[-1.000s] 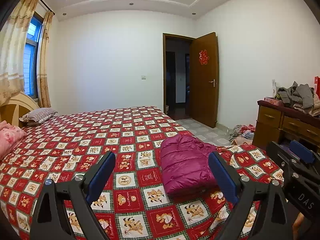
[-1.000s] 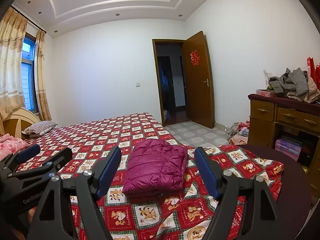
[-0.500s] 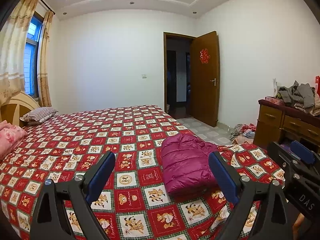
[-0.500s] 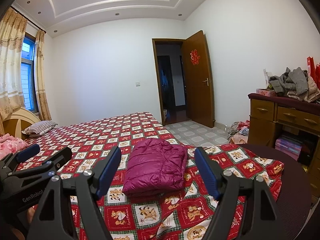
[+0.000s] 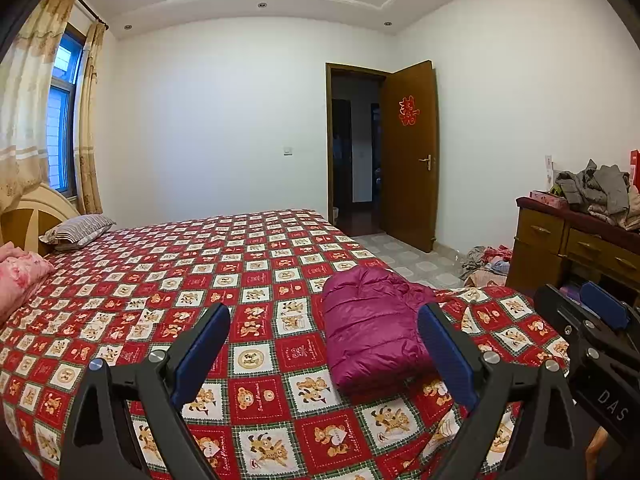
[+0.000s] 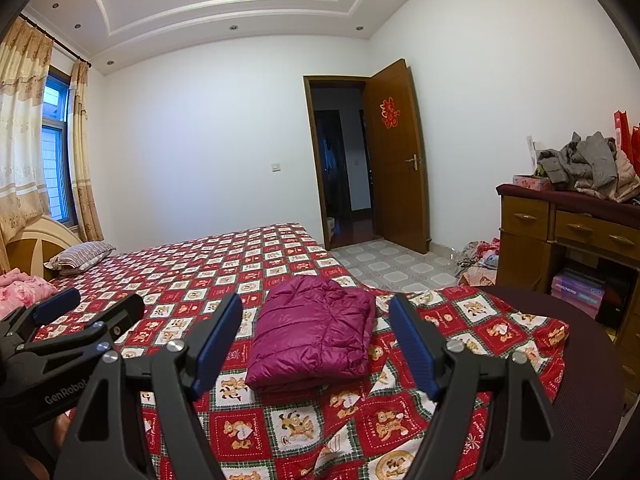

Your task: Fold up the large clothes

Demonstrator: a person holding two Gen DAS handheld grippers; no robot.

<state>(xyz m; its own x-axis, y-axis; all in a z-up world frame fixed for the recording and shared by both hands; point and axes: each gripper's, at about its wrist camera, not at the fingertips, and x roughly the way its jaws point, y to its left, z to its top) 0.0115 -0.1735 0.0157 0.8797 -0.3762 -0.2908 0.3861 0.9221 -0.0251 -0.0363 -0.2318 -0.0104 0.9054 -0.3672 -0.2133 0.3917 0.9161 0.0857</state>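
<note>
Nothing moved: both grippers hover, left gripper (image 5: pixel 322 344) and right gripper (image 6: pixel 316 340) spread wide, empty. Jacket (image 6: pixel 312 336) lies folded at bed (image 5: pixel 200 280) edge. Puffy, light, slick; grab hem corners.

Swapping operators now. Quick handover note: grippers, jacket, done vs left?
Left gripper: jaws open, holding nothing, above the bed.
Right gripper: jaws open, holding nothing, beside the left one.
Purple puffer jacket: lies folded in a compact bundle on the red bear-print bedspread, near the foot corner, touched by neither gripper.
Done: this jacket looks fully folded.
Left: possibly the unfolded grey clothes piled on the wooden dresser, and more on the floor by it.
</note>
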